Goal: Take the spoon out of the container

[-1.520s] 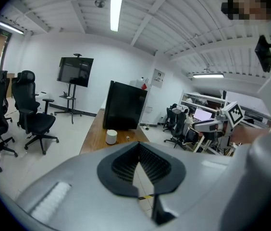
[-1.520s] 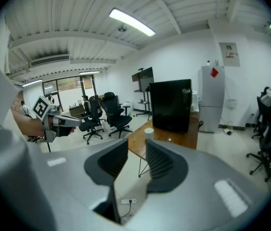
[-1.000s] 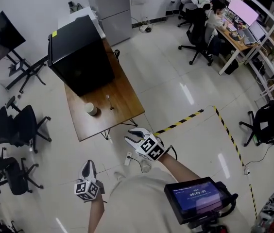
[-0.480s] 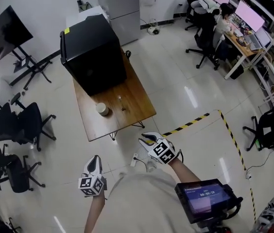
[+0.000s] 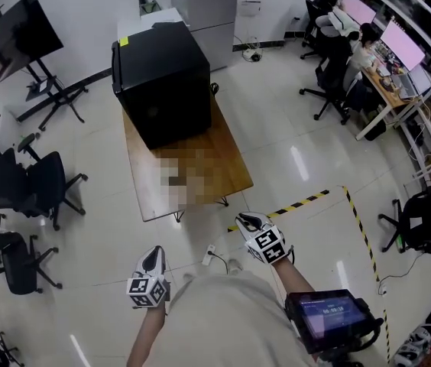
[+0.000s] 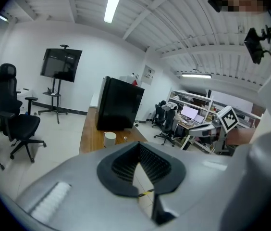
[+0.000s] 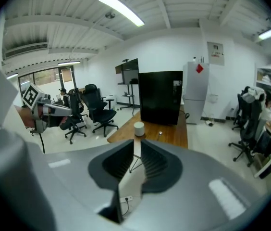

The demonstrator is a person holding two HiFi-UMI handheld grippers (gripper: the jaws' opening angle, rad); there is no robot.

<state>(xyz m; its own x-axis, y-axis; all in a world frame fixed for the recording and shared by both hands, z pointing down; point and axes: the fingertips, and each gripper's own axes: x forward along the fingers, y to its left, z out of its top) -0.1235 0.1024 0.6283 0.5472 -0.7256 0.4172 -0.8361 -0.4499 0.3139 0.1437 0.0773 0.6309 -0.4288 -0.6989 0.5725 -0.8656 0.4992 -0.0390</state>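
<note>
A white cup (image 7: 139, 128) stands on the wooden table (image 5: 227, 170), in front of a big black cabinet (image 5: 162, 82). A small metal piece that looks like the spoon (image 7: 160, 134) lies on the tabletop to the cup's right. In the head view a mosaic patch hides both. The left gripper view shows the cup (image 6: 109, 138) far off. My left gripper (image 5: 154, 252) and right gripper (image 5: 250, 220) hang over the floor, well short of the table. Both are empty; the left jaws touch at the tips and the right jaws leave only a thin slit.
Black office chairs (image 5: 28, 189) stand left of the table, and a screen on a stand (image 5: 21, 37) behind them. Yellow-black tape (image 5: 292, 201) crosses the floor on the right. A power strip (image 5: 209, 254) lies by my feet. A seated person and desks (image 5: 368, 48) are far right.
The table and cabinet have slid right and up in the head view. Both grippers have drifted lower and right, still away from the table and holding nothing.
</note>
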